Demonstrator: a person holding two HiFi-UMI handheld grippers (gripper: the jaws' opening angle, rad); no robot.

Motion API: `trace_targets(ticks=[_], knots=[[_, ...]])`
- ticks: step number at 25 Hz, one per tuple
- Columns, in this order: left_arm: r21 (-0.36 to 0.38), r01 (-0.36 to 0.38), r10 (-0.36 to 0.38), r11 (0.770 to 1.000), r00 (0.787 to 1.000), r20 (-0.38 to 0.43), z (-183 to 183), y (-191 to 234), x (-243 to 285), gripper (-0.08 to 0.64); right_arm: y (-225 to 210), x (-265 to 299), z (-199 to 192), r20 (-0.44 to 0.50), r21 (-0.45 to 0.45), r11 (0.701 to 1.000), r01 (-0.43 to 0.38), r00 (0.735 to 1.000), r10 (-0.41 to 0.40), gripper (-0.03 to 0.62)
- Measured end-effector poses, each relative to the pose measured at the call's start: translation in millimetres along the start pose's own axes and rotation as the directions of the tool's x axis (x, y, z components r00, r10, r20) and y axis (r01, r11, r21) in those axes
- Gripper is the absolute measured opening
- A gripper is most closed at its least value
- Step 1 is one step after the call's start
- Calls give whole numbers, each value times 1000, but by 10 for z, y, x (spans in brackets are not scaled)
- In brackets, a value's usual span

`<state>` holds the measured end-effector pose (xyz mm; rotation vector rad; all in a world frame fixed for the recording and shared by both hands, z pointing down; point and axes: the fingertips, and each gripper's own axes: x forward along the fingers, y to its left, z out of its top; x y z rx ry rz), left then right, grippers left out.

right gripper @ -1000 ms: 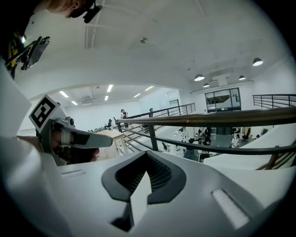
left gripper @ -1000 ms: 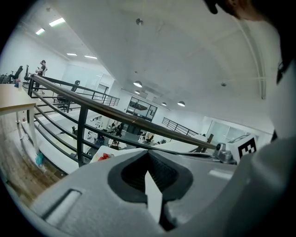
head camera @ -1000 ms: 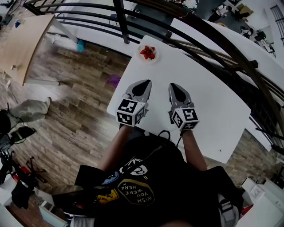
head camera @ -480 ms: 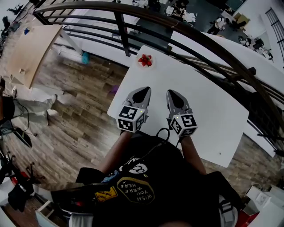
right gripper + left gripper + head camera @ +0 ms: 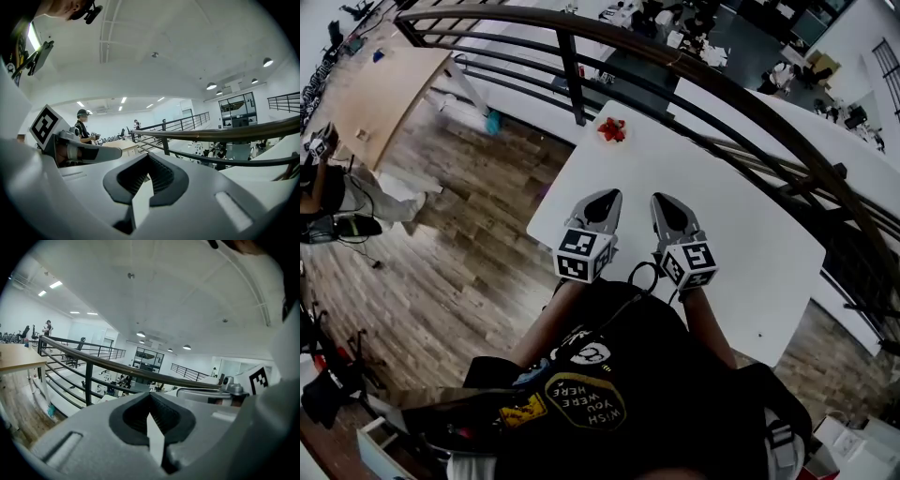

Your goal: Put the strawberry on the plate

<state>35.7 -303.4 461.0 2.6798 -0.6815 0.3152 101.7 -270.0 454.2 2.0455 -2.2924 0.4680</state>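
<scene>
- The left tongs [image 5: 606, 195] and the right tongs [image 5: 665, 198] hang side by side above the near half of the white surface [image 5: 741, 234]. They are close to each other but do not touch.
- Both point away from the person, toward the dark railing [image 5: 581, 89], with the tips only a little below level.
- Each one carries its marker cube at the near end, the left cube [image 5: 583, 255] and the right cube [image 5: 690, 263]. Behind the cubes, two bare forearms come out from a black T-shirt [image 5: 619, 394].
- A thin black cable [image 5: 642, 275] makes a loop between the two cubes.
- In the left gripper view, the left tongs [image 5: 150, 397] are pressed together at the tips. Only a narrow pale slit shows in the dark hollow behind them, and nothing is between them.
- In the right gripper view, the right tongs [image 5: 147, 157] are also pressed together and pinch nothing.
- Each gripper view shows the other tongs at its edge, at about the same height.
- The strawberries [image 5: 612, 128] lie as a small red heap on the plate [image 5: 598, 137], near the far left corner of the surface and close to the railing. They are well apart from both tongs.
- The plate is white like the surface, so its rim is hard to see.
- A wooden floor [image 5: 459, 244] lies to the left of the surface.
</scene>
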Motion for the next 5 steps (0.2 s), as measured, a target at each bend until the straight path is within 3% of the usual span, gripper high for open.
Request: trace_targets(ticks=[5], knots=[[24, -19, 19, 1000, 1000, 0, -33, -64, -105, 3, -3, -89, -51, -3, 14, 1000, -4, 1000, 4, 3]])
